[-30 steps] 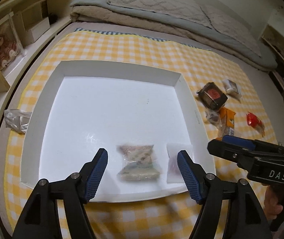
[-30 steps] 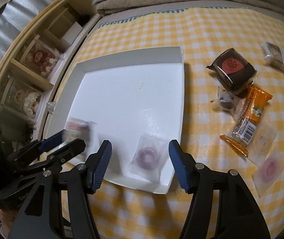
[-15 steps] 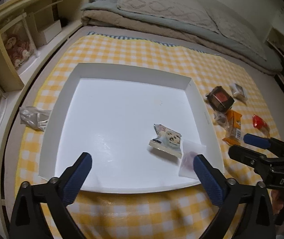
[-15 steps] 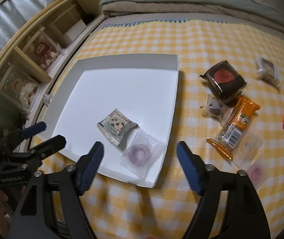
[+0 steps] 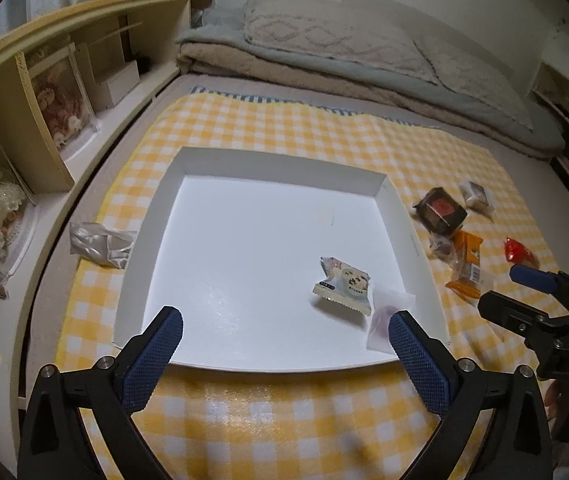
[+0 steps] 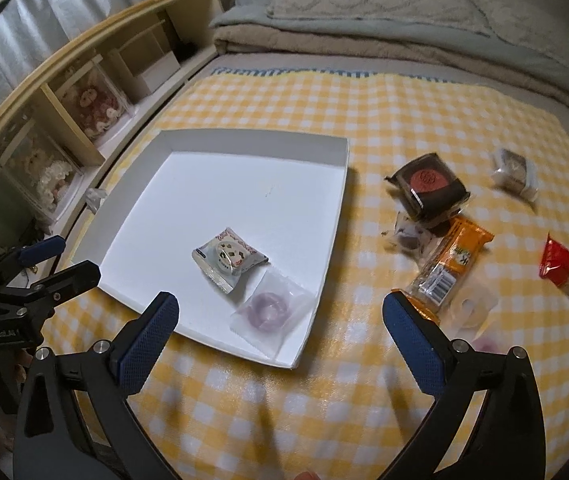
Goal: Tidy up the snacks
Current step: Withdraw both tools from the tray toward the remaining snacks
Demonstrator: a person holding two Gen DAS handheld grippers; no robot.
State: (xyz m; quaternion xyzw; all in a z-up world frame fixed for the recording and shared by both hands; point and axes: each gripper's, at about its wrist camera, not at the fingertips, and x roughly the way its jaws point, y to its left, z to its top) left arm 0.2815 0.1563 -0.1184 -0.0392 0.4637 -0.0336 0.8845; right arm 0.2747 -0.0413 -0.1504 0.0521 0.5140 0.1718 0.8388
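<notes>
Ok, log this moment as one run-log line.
left gripper: open, empty | right gripper: open, empty | white tray: cookie packet, purple ring packet | orange bar: on cloth

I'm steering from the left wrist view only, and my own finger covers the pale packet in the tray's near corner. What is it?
Observer: A clear packet holding a purple ring, lying flat inside the white tray beside the cookie packet.
Operator: Anything on the cloth near the orange bar?
Observer: Yes, a clear ring packet lies against the orange bar.
Operator: Is the right gripper carrying anything?
Observer: No, the right gripper is open and empty.
</notes>
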